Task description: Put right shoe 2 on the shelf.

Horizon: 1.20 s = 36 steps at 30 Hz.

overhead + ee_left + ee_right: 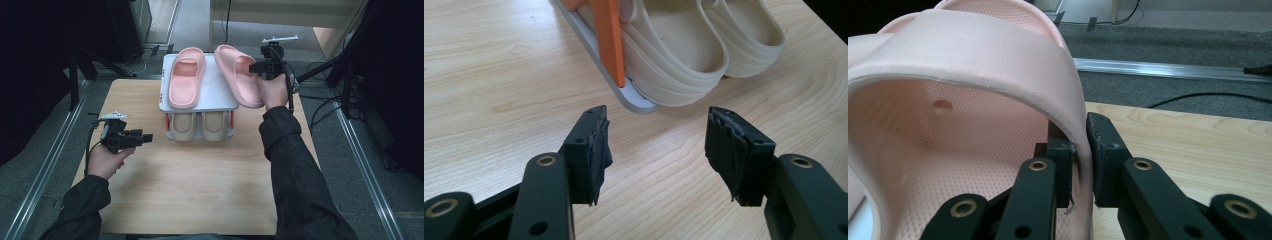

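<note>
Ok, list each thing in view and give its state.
Right pink slipper: tilted, strap pinched by the right tongs.
Left pink slipper: flat on the rack's top shelf.
Beige slippers: side by side on the lower shelf.
Left tongs: open, empty, over the table.

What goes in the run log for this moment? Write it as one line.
right tongs: shut on pink slipper strap, tilted at rack top | left tongs: open, empty, over table | beige slippers: lower shelf
</note>
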Available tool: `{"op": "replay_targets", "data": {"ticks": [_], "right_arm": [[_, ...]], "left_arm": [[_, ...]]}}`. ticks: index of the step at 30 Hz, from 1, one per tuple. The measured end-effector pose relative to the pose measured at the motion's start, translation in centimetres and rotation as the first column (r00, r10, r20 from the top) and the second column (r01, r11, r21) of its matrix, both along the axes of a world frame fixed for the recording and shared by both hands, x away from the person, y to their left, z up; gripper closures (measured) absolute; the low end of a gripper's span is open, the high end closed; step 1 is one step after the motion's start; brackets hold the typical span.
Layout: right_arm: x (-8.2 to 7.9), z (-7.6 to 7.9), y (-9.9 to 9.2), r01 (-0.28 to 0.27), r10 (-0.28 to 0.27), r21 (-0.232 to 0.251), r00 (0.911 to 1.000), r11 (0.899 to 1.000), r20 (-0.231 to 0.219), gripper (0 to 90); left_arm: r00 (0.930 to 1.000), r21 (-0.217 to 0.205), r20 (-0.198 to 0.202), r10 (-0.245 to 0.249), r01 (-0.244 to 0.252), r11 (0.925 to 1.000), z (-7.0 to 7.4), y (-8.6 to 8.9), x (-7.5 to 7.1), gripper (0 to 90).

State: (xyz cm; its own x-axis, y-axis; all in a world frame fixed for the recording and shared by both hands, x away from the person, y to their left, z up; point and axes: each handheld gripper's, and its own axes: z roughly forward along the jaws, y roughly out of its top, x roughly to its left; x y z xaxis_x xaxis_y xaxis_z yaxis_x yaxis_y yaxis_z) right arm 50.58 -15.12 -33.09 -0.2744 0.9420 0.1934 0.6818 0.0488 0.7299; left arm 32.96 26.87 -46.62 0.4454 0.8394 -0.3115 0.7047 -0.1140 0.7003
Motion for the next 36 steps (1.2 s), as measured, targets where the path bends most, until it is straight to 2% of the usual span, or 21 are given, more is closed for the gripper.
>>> {"op": "replay_targets", "data": {"ticks": [5,9,17,19,21,26,29,34,36], "right_arm": [[0.9,-0.4,2.0,0.012,-0.013,-0.024,0.9995,1.000,-0.030,81.1],[1.1,-0.6,2.8,0.025,-0.026,-0.023,0.9991,0.999,-0.034,77.8],[0.5,-0.6,3.7,-0.039,0.039,-0.010,0.9985,0.999,-0.037,66.6],[0.3,-0.6,3.8,-0.063,0.064,0.006,0.9976,0.998,-0.027,62.9],[0.1,-0.5,3.8,-0.097,0.099,0.047,0.9948,0.994,-0.024,58.6],[-0.4,0.2,3.2,-0.138,0.138,0.089,0.9904,0.986,0.004,54.8],[-0.9,1.0,2.7,-0.168,0.165,0.101,0.9856,0.981,0.039,57.0],[-1.5,1.9,1.5,-0.213,0.206,0.106,0.9757,0.971,0.076,75.6],[-1.5,1.8,0.9,-0.205,0.197,0.110,0.9772,0.973,0.080,84.3]], "left_arm": [[1.0000,-0.004,0.002,-0.009,0.009,1.0000,0.0,0.0,0.0,42.8],[1.0000,-0.008,0.000,-0.008,0.008,0.9999,0.0,0.0,0.0,42.8],[0.9999,-0.013,-0.004,-0.010,0.010,0.9999,0.0,0.0,0.0,42.8],[1.0000,-0.013,-0.004,-0.009,0.009,0.9999,0.0,0.0,0.0,42.8],[0.9999,-0.014,-0.006,-0.010,0.010,0.9998,0.0,0.0,0.1,42.7],[0.9999,-0.010,-0.008,-0.012,0.011,0.9999,0.0,0.0,0.1,42.8],[0.9999,-0.009,-0.008,-0.010,0.010,0.9999,0.0,0.0,0.1,42.8],[0.9999,-0.011,-0.008,-0.007,0.007,0.9999,0.0,0.0,0.0,42.8],[1.0000,-0.011,-0.006,-0.007,0.007,0.9999,0.0,0.0,0.0,42.8]]}}
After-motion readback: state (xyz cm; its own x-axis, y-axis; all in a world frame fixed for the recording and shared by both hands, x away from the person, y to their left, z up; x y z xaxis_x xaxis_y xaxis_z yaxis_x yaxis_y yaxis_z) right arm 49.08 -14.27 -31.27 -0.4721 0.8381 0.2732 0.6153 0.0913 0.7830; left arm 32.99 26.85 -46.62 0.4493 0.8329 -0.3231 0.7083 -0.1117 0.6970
